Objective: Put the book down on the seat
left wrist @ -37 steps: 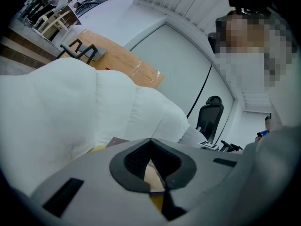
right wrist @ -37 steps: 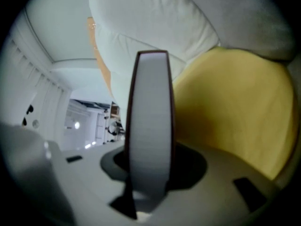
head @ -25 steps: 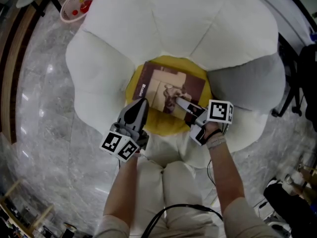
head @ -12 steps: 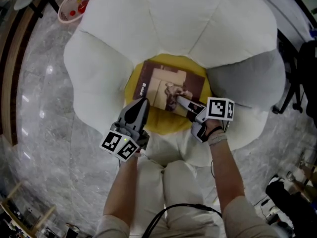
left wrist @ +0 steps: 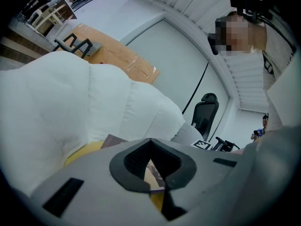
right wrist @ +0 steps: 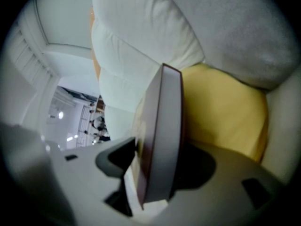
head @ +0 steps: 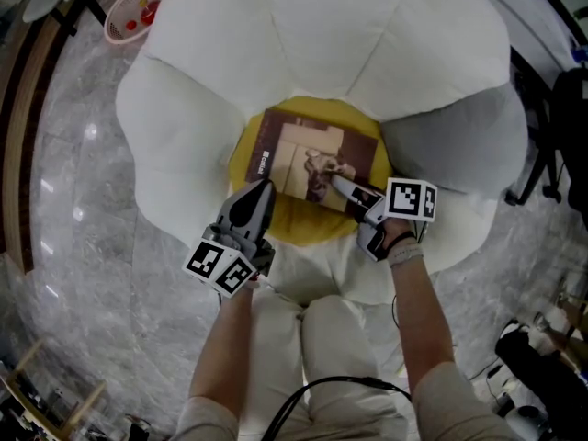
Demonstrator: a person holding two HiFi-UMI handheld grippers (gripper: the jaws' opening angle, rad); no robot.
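Nearest are the person's knees in pale trousers (head: 303, 338), with both forearms reaching away from them toward a flower-shaped chair.

The left tongs (head: 260, 189) hover over the near left edge of the yellow seat (head: 299, 226), their marker cube (head: 220, 269) toward the person. Their jaws are drawn together to a point with nothing gripped. In the left gripper view only a sliver of the book and the yellow cushion shows through the slot between the pads.

The right tongs (head: 340, 184) reach in from the near right, marker cube (head: 411, 199) just above the wrist. Their jaws have just been opening and now stand wide apart. The near right corner of the book (head: 312, 159) sits between them, and the right gripper view shows a dark gap beside the book's edge, so it is not pinched.

The book, brown-covered with a pale picture on its front, lies flat on the yellow seat in the chair's centre, spine to the left, and covers most of the cushion.

Around the seat rise fat white petals (head: 340, 35) at left, far and far right, with one grey petal (head: 455, 141) on the right.

Beyond the chair is a grey marble floor (head: 64, 173). At the far left a pale basket (head: 138, 7) holds something red.
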